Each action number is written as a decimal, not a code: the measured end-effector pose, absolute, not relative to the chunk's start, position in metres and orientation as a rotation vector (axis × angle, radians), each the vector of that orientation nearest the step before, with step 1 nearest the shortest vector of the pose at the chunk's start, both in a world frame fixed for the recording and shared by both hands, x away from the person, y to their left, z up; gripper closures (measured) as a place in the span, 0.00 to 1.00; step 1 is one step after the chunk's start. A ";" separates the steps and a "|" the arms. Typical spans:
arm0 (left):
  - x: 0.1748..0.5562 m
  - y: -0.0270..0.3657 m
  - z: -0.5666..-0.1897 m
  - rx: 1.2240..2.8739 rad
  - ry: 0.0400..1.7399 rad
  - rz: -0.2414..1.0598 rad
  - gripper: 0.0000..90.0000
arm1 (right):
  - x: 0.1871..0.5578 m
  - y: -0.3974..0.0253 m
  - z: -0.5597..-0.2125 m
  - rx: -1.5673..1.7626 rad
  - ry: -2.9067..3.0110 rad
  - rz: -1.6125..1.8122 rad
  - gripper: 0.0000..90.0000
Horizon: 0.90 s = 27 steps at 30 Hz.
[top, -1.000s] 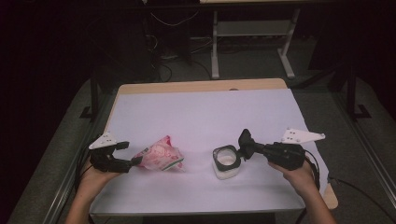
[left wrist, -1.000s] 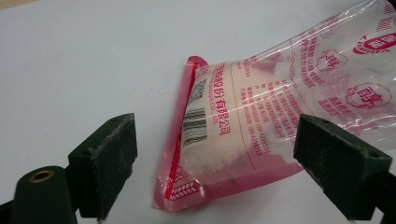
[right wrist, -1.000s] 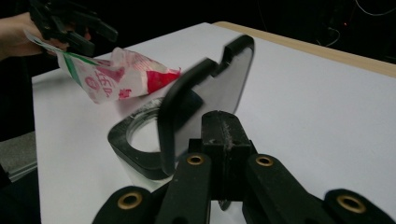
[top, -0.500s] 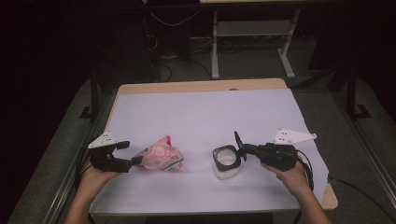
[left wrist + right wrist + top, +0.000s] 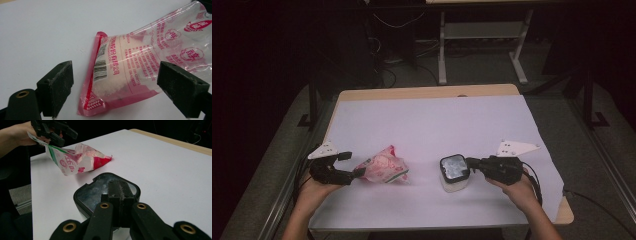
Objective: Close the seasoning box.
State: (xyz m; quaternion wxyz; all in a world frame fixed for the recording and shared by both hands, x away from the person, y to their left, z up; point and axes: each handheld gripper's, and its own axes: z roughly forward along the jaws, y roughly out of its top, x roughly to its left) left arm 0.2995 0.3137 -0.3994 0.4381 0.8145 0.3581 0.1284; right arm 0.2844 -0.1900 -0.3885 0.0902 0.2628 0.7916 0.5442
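A pink and clear plastic bag of white grains lies on the white table cover at the front left. My left gripper stands open around its near end. In the left gripper view the bag lies between the two wide-apart jaws of the left gripper. A small white container with a black-rimmed lid stands at the front right. My right gripper touches its right edge. In the right gripper view the right gripper has its jaws pressed together on the lid's near rim.
The table's wooden edge shows at the back and its front right corner. A metal frame and cables lie on the dark floor behind. In the right gripper view the bag and the left gripper are at the upper left.
My right gripper has shut and moved left onto the container's lid; its jaws were spread before. The left gripper and the bag have stayed about where they were.
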 end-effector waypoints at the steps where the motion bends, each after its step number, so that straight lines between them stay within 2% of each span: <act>1: 0.300 0.314 -0.399 2.026 0.889 0.320 0.15 | 0.284 -0.190 -0.388 0.781 2.354 1.617 1.00; 9: 0.300 0.315 -0.400 2.017 0.902 0.318 0.15 | 0.284 -0.194 -0.388 0.806 2.336 1.581 0.97; 21: 0.300 0.314 -0.398 2.010 0.908 0.319 0.15 | 0.287 -0.223 -0.385 0.956 2.223 1.541 0.59; 27: 0.300 0.313 -0.398 2.008 0.904 0.321 0.15 | 0.291 -0.239 -0.388 1.047 2.171 1.503 0.47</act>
